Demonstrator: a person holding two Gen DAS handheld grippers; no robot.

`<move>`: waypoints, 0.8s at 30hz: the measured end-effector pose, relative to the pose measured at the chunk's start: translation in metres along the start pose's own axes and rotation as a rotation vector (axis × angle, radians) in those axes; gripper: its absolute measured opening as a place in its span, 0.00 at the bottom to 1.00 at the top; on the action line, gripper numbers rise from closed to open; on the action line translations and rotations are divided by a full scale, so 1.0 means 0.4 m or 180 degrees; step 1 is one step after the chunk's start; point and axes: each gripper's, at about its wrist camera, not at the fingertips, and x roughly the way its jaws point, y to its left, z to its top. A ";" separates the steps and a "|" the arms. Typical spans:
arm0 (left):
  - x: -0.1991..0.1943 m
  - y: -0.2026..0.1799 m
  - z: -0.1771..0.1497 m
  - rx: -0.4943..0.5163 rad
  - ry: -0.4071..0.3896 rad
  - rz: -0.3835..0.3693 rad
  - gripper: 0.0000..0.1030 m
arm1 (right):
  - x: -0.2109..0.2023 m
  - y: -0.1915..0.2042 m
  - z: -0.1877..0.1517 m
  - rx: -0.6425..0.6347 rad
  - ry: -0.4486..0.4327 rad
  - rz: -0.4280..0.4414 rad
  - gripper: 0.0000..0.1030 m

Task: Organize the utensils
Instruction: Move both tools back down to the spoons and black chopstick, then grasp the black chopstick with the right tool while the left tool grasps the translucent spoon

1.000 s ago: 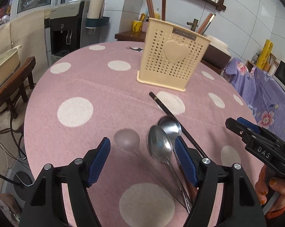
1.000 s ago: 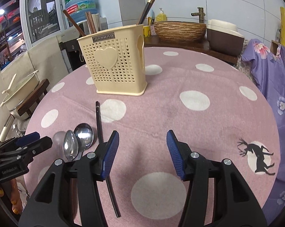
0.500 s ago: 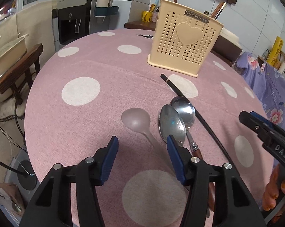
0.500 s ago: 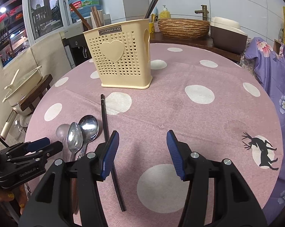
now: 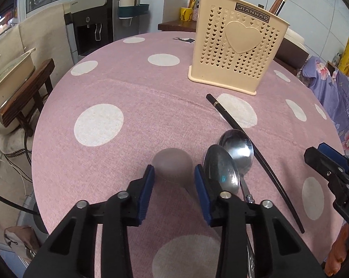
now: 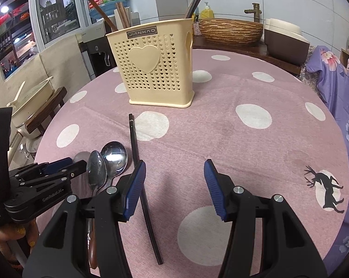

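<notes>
Three spoons lie side by side on the pink dotted table: a translucent grey one (image 5: 172, 164), a steel one (image 5: 220, 172) and a second steel one (image 5: 238, 148). A black chopstick (image 5: 253, 153) lies to their right. My left gripper (image 5: 174, 179) is open and low, its jaws either side of the grey spoon's bowl. My right gripper (image 6: 174, 186) is open and empty above the table, with the chopstick (image 6: 139, 169) by its left finger. The cream utensil basket (image 6: 156, 67) stands upright farther back and holds chopsticks.
The table edge (image 5: 47, 106) drops off on the left beside a wooden stool with a pot (image 5: 10, 76). A purple floral cloth (image 6: 336, 85) lies to the right. A water dispenser (image 5: 93, 20) stands behind the table.
My left gripper has moved forward and down over the grey spoon, and its jaws have narrowed. My right gripper has moved slightly forward and stays open.
</notes>
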 end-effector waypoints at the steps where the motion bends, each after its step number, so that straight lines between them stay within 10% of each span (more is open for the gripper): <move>1: 0.002 -0.001 0.003 -0.0001 0.0004 -0.0007 0.33 | 0.006 0.004 0.005 -0.0022 0.0024 0.0019 0.51; 13: 0.010 0.015 0.017 -0.0067 0.0025 -0.0102 0.24 | 0.202 0.114 0.148 -0.0458 0.0568 0.0438 0.44; 24: 0.017 0.005 0.026 0.0006 0.0063 -0.0076 0.25 | 0.321 0.189 0.168 -0.0858 0.0830 0.0270 0.31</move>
